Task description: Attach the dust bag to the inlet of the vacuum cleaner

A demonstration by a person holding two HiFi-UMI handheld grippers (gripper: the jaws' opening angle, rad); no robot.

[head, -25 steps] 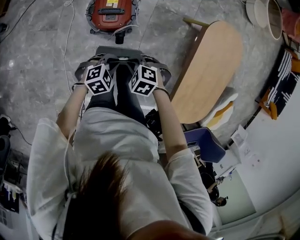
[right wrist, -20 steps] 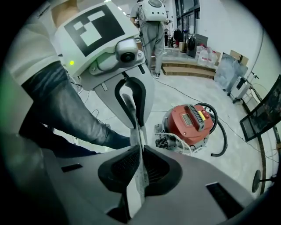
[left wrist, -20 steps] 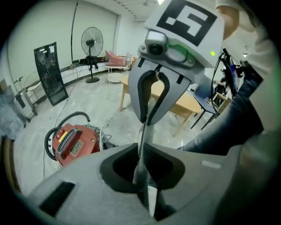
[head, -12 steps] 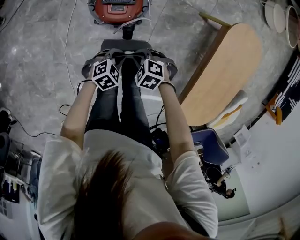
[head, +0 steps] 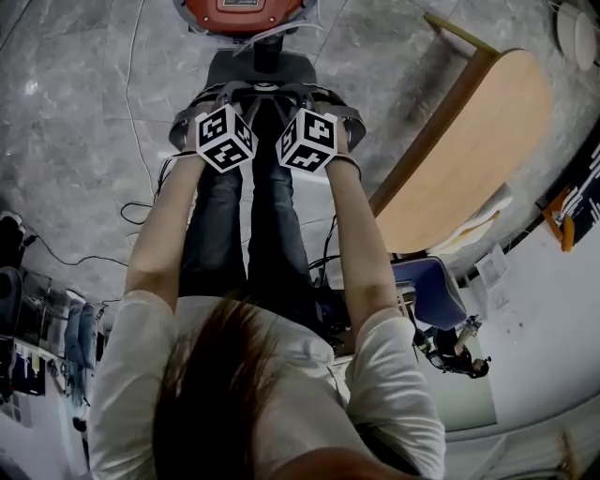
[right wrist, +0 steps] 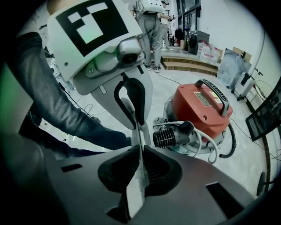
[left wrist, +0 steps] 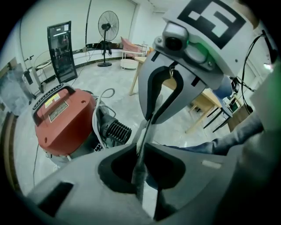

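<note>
The person grips a flat grey dust bag (head: 230, 70) by its near edge, holding it level just above the grey marbled floor (head: 84, 112) at 12 o'clock from their knees. The left gripper (left wrist: 141, 151) has its fingers narrow on the thin bag edge; they have just been easing apart a little, with the edge between them. The right gripper (right wrist: 139, 154), just beside it at 3 o'clock, pinches the same edge with fingers nearly together. Past the bag at 12 o'clock stands the red domed vacuum cleaner (head: 246, 9), its black ribbed inlet (right wrist: 171, 137) pointing toward the bag, near it but apart.
</note>
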